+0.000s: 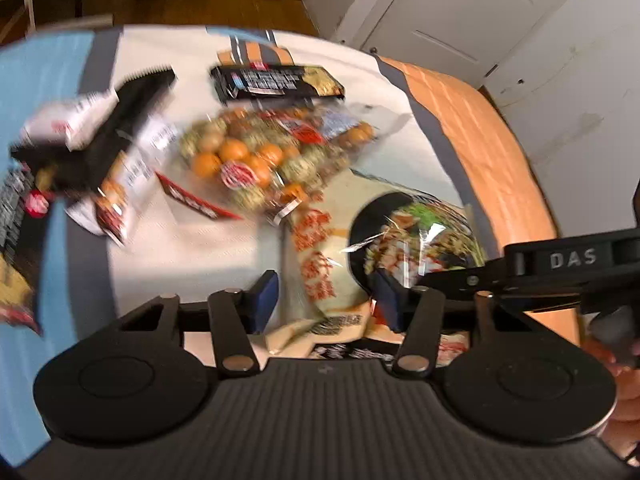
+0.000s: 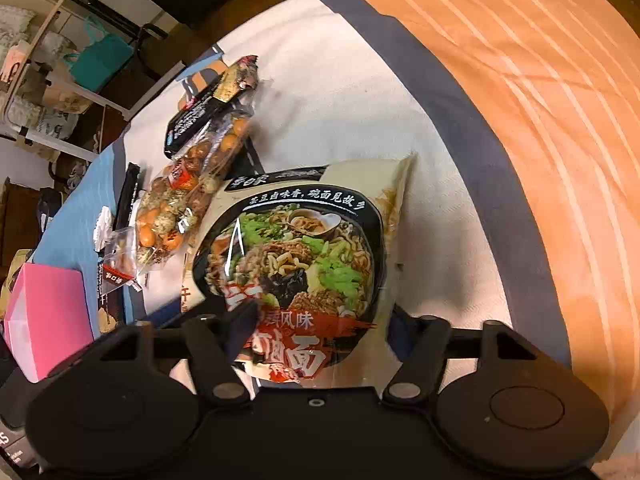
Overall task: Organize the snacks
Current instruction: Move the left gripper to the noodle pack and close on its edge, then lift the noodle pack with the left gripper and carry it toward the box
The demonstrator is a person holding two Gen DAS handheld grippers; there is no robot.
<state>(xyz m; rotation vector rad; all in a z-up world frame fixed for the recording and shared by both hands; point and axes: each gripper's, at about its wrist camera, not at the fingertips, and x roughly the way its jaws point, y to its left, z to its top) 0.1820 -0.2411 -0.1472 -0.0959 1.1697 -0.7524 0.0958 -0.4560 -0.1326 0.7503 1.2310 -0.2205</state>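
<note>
A large noodle packet with a bowl picture lies on the white cloth; it also shows in the left wrist view. My right gripper has its fingers on either side of the packet's near end, and I cannot tell whether they press it. My left gripper is open just above the packet's near edge, holding nothing. A clear bag of orange and speckled snack balls lies beyond, also in the right wrist view. A black snack packet lies further back.
Black and white snack packets are piled at the left on the blue stripe. A pink box stands at the left. An orange blanket covers the right side. The right gripper's body reaches in from the right.
</note>
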